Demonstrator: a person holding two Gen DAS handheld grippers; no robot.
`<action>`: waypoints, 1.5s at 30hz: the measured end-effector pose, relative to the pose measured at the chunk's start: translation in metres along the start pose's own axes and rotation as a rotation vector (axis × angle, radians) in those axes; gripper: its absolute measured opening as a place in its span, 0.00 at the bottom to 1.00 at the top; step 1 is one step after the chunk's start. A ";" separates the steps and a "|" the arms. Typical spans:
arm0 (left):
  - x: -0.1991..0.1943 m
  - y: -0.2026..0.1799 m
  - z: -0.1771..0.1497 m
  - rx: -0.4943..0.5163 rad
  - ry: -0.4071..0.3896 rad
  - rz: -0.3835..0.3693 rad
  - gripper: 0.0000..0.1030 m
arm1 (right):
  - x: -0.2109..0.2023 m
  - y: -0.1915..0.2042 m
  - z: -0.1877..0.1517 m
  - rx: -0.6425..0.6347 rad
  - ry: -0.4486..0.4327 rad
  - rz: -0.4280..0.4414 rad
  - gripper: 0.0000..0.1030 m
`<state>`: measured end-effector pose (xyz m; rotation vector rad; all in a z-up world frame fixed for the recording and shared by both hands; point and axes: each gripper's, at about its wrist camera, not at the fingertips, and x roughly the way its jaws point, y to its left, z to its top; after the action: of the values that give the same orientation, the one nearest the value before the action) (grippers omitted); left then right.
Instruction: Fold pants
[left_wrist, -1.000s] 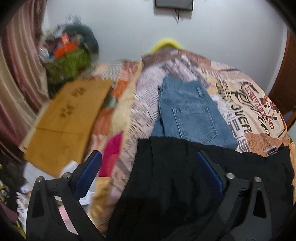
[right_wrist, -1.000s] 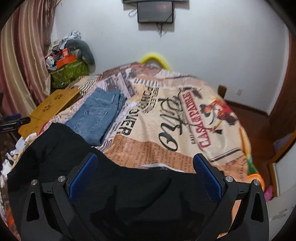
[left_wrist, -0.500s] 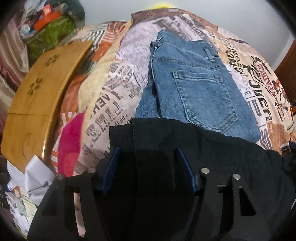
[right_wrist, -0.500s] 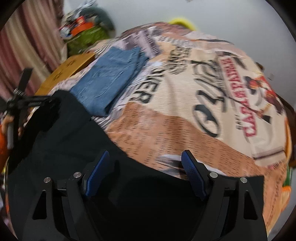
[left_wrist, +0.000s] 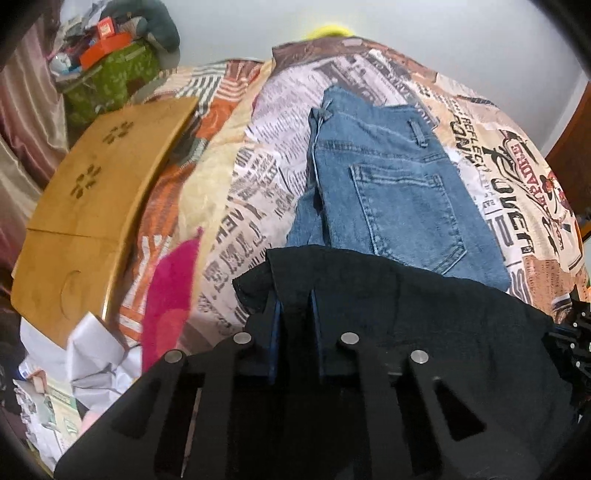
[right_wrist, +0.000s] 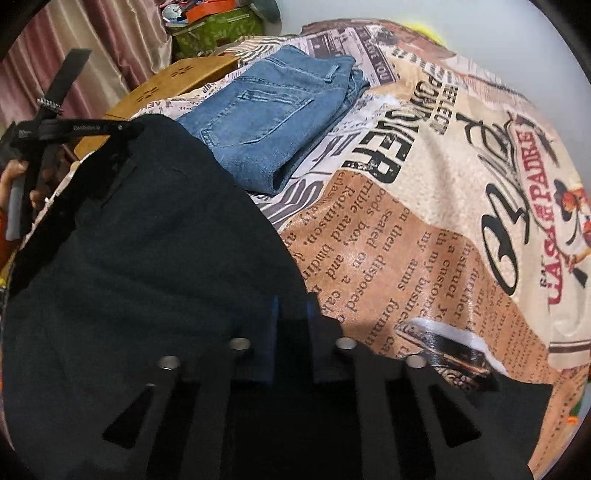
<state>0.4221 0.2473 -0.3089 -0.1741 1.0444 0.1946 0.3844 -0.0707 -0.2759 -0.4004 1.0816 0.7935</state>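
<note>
Both claws are clamped on the black pants (left_wrist: 424, 325): left claw (left_wrist: 295, 295) and right claw (right_wrist: 293, 304) each pinch an edge. The pants lie on the bed (right_wrist: 424, 240), overlapping the near end of the folded jeans (left_wrist: 388, 184).

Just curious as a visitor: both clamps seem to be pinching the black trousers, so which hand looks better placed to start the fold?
Neither alone, probably: left gripper and right gripper are both shut on the black fabric pants' far edge.

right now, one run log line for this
step: grasp | left gripper: shut on black pants | right gripper: shut on black pants | folded jeans: behind, on bed
</note>
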 end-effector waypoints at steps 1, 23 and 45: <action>-0.004 0.000 0.001 0.005 -0.009 -0.002 0.13 | -0.001 0.001 0.000 -0.007 -0.009 -0.007 0.06; -0.105 0.005 0.015 0.039 -0.228 0.020 0.10 | -0.087 0.029 0.032 -0.047 -0.280 -0.169 0.04; -0.186 0.056 -0.142 -0.028 -0.200 0.013 0.10 | -0.116 0.138 -0.078 -0.028 -0.198 -0.006 0.04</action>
<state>0.1990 0.2537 -0.2199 -0.1696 0.8444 0.2333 0.2055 -0.0731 -0.1952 -0.3409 0.8852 0.8261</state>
